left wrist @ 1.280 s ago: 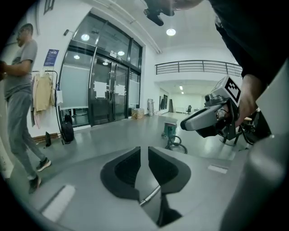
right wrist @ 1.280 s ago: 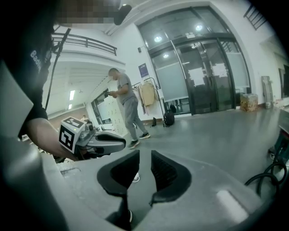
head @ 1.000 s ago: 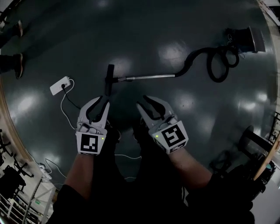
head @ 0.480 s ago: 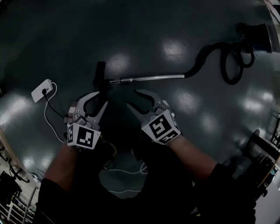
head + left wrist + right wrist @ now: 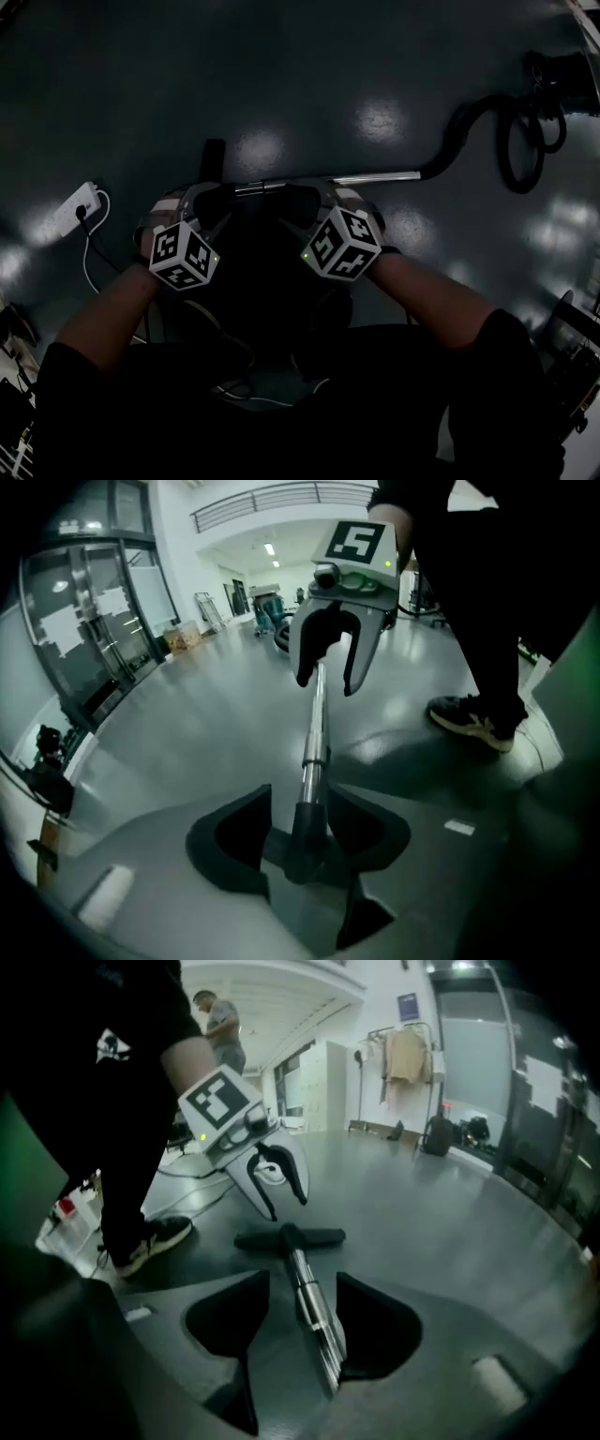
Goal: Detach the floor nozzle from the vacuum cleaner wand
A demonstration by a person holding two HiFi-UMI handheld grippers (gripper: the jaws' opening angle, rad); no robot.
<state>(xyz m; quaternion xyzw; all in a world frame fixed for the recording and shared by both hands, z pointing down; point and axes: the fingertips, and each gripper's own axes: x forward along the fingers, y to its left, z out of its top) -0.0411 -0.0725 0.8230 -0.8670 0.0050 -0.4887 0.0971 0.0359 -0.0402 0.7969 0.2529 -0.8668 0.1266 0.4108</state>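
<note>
Both opening astride wand (image 5: 375, 177), right tongs (image 5: 300, 1321), left tongs (image 5: 300, 829) by nozzle (image 5: 214, 156)

Dark glossy floor (image 5: 309, 84), pale light reflections. Glass wall (image 5: 84, 621) left, white walls, ceiling lights (image 5: 272, 548) far. Clothes rack (image 5: 405, 1058) far right. Power strip (image 5: 75, 208) on floor, left.

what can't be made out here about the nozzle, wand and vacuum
Joint of nozzle and wand: head view, under the left gripper and dark; no latch can be made out.
Nozzle's head: left gripper view, cut off behind that gripper's jaws, which have just been opening with the wand between them.
Vacuum body: head view, cut by the top right edge, dark.
</note>
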